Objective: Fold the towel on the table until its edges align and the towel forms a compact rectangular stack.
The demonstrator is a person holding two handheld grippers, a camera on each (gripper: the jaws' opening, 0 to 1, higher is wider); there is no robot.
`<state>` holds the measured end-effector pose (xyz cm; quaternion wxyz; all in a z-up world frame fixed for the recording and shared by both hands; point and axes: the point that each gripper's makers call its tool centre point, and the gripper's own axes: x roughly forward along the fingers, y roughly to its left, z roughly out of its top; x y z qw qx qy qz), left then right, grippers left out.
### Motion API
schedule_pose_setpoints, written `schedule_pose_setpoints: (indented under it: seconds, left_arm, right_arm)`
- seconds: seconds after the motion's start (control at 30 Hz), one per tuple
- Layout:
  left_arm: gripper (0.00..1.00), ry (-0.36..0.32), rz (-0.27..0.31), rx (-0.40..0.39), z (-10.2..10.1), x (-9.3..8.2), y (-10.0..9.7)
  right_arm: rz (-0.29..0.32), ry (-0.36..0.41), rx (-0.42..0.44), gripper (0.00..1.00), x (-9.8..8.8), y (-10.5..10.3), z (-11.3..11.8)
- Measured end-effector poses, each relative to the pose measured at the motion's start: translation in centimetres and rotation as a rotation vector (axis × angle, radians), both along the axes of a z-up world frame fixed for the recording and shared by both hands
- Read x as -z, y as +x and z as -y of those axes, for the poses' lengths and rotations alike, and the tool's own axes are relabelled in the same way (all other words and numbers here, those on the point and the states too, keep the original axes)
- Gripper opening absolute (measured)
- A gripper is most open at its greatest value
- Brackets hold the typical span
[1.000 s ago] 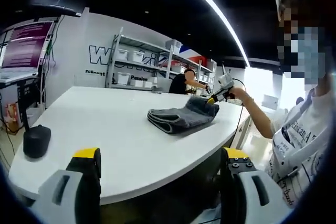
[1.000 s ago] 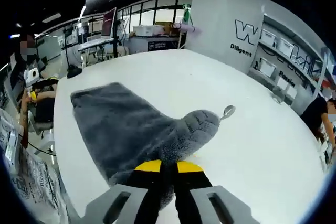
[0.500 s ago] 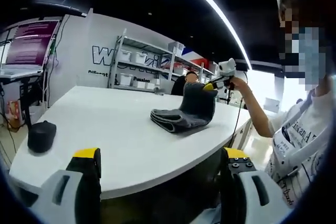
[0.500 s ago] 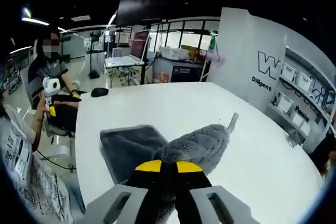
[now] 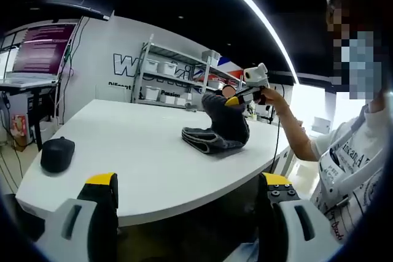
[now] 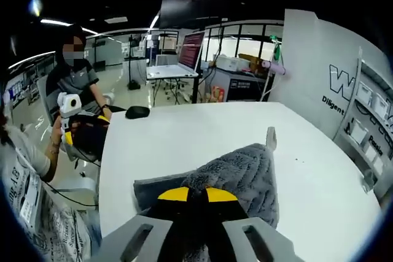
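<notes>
A grey fluffy towel (image 5: pixel 212 134) lies partly folded on the white table (image 5: pixel 123 151), near its right end. One edge of it is lifted upright, and my right gripper (image 5: pixel 232 100) is shut on that edge. In the right gripper view the yellow-tipped jaws (image 6: pixel 190 194) are pinched together on the towel (image 6: pixel 242 173), which drapes forward over its flat lower layer; a small tag (image 6: pixel 270 137) sticks up at its far end. My left gripper (image 5: pixel 188 180) is open wide off the table's near edge, with nothing between its jaws. It also appears in a hand beside the table as the left gripper (image 6: pixel 72 128).
A black mouse (image 5: pixel 57 153) sits at the table's left end, the same mouse (image 6: pixel 136 112) lying beyond the towel. Shelves with white bins (image 5: pixel 172 84) line the wall. A laptop on a stand (image 6: pixel 184 59) and a seated person (image 6: pixel 77 75) are behind.
My right gripper has raised the towel's edge off the table and carried it up and back over the folded part. The left gripper has stayed open, off the table.
</notes>
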<state>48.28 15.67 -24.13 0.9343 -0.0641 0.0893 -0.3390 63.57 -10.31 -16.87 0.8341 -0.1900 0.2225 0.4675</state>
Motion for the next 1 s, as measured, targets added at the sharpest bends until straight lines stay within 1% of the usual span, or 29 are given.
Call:
schedule_pose_setpoints:
  seconds: [0.13, 0.3, 0.5, 0.57, 0.67, 0.73, 0.8, 0.87, 0.9, 0.97, 1.0]
  left_arm:
    - [0.99, 0.000, -0.002, -0.002, 0.0, 0.1, 0.0]
    - [0.99, -0.002, -0.006, -0.013, -0.4, 0.1, 0.0]
    - [0.99, 0.001, -0.015, -0.013, -0.3, 0.4, 0.0]
    - [0.99, 0.001, -0.015, -0.012, -0.2, 0.4, 0.0]
    - [0.99, 0.002, -0.016, -0.012, -0.2, 0.3, 0.1]
    - [0.99, 0.003, -0.017, -0.010, -0.1, 0.3, 0.1]
    - [0.99, 0.006, -0.017, -0.007, 0.1, 0.3, 0.1]
    - [0.99, 0.007, -0.018, -0.003, 0.4, 0.2, 0.2]
    - [0.99, 0.008, -0.018, -0.001, 0.6, 0.2, 0.2]
    - [0.99, 0.009, -0.018, 0.003, 0.8, 0.2, 0.4]
    - [0.99, 0.009, -0.018, 0.007, 1.0, 0.2, 0.4]
  right_arm:
    - [-0.036, 0.009, -0.032, 0.07, 1.3, 0.3, -2.1]
    - [-0.075, 0.033, -0.033, 0.07, 3.3, 0.9, -3.9]
    - [-0.117, 0.055, -0.030, 0.09, 5.6, 0.9, -5.0]
    - [-0.129, 0.069, -0.032, 0.11, 6.1, 0.7, -5.2]
    - [-0.144, 0.113, -0.037, 0.18, 6.0, 0.5, -5.3]
    - [-0.133, 0.138, -0.026, 0.22, 5.4, 0.6, -5.0]
    - [-0.117, 0.146, -0.013, 0.27, 5.0, 0.6, -4.8]
    - [-0.075, 0.168, -0.008, 0.32, 3.9, 0.3, -4.3]
    - [-0.062, 0.196, -0.011, 0.33, 3.2, 0.2, -4.3]
    - [-0.052, 0.257, -0.024, 0.35, 1.9, -0.5, -4.1]
    - [-0.053, 0.266, -0.027, 0.36, 1.6, -0.9, -3.7]
